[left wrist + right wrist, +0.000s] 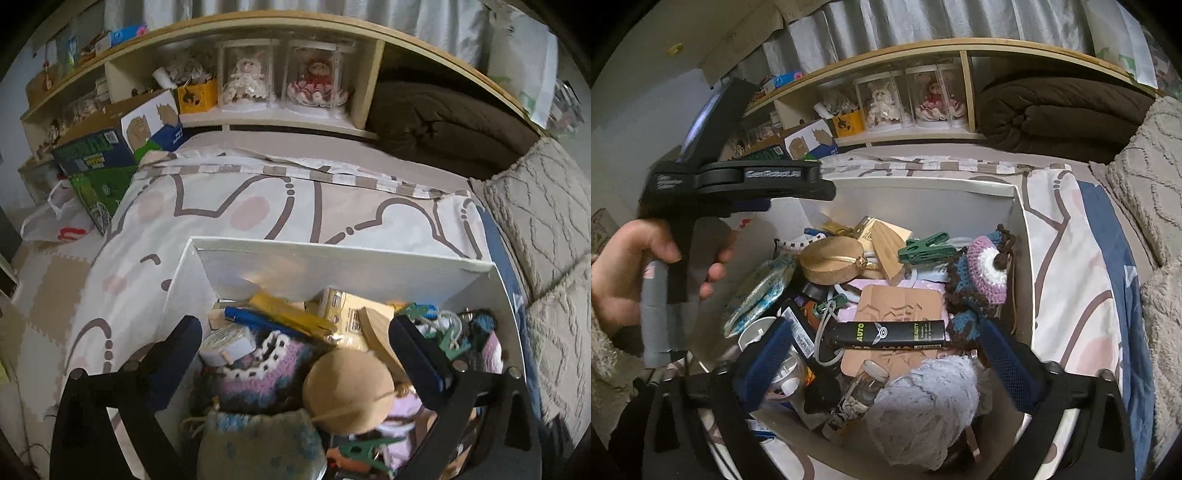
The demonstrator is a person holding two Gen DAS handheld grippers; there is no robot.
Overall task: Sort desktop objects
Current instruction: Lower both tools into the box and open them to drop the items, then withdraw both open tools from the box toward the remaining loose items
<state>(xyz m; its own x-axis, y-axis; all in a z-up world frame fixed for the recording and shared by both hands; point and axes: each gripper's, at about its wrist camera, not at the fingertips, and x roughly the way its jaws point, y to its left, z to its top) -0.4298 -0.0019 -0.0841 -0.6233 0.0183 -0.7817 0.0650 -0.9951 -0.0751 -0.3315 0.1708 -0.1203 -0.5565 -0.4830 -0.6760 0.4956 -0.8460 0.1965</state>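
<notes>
A white box [332, 254] full of small objects sits on a bed. My left gripper [299, 350] hangs open over it, its fingers either side of a round wooden disc [347, 391] and a knitted pouch [258, 369] without touching them. A tape roll [229, 345] lies by the left finger. My right gripper [886, 354] is open above the same box [923, 184], over a black tube [890, 334] on a tan coaster [901, 306]. A fluffy grey ball [923, 406], a green clip [927, 249] and a crochet piece [982, 269] lie around. A hand [628, 273] holds the left gripper's handle.
The box rests on a patterned quilt [258, 206]. Behind it runs a headboard shelf with dolls in clear cases [280, 77] and a folded brown blanket [443, 122]. Cardboard boxes [99, 155] stand at the left, and a textured pillow [546, 214] lies at the right.
</notes>
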